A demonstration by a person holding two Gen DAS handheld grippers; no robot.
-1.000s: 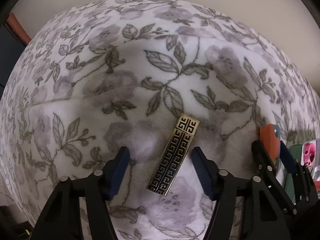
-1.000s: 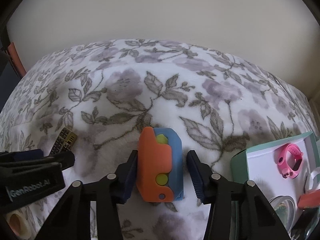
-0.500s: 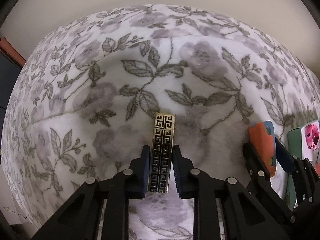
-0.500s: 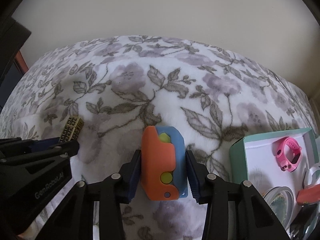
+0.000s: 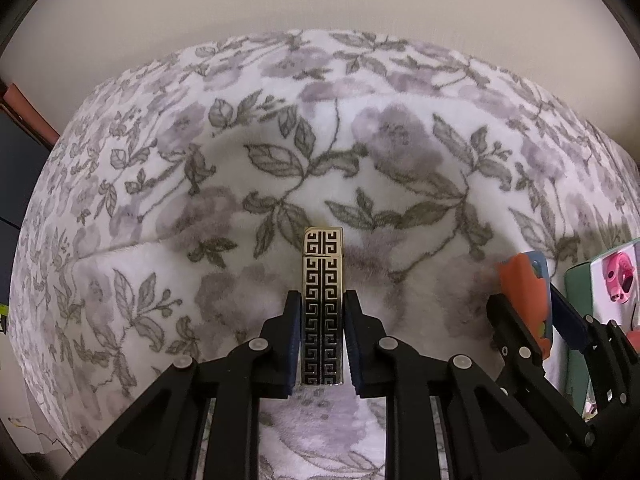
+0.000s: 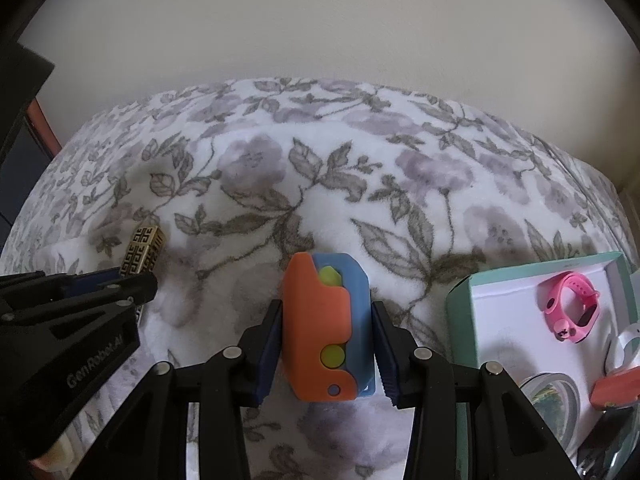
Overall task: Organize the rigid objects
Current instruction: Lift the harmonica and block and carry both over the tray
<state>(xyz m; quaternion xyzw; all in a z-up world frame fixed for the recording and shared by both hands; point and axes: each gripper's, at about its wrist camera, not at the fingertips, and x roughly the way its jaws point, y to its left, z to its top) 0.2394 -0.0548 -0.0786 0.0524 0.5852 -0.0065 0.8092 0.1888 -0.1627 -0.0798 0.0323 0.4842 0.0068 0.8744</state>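
The left gripper (image 5: pixel 322 312) has just closed its jaws on the gold patterned bar (image 5: pixel 322 280), pads pressing its long sides, the far end jutting beyond the fingertips. The right gripper (image 6: pixel 327 320) clasps the orange-and-blue block (image 6: pixel 326 328) by its flanks. Both sit over the floral blanket (image 6: pixel 360 184); whether they clear it is hard to judge. Right of the block stands a teal box (image 6: pixel 460 300) holding a pink watch (image 6: pixel 572 304).

Left tongs (image 5: pixel 322 340) clamped on a patterned bar, angled steeply down; right tongs (image 6: pixel 326 354) apparently pinch a block, also pointing down.
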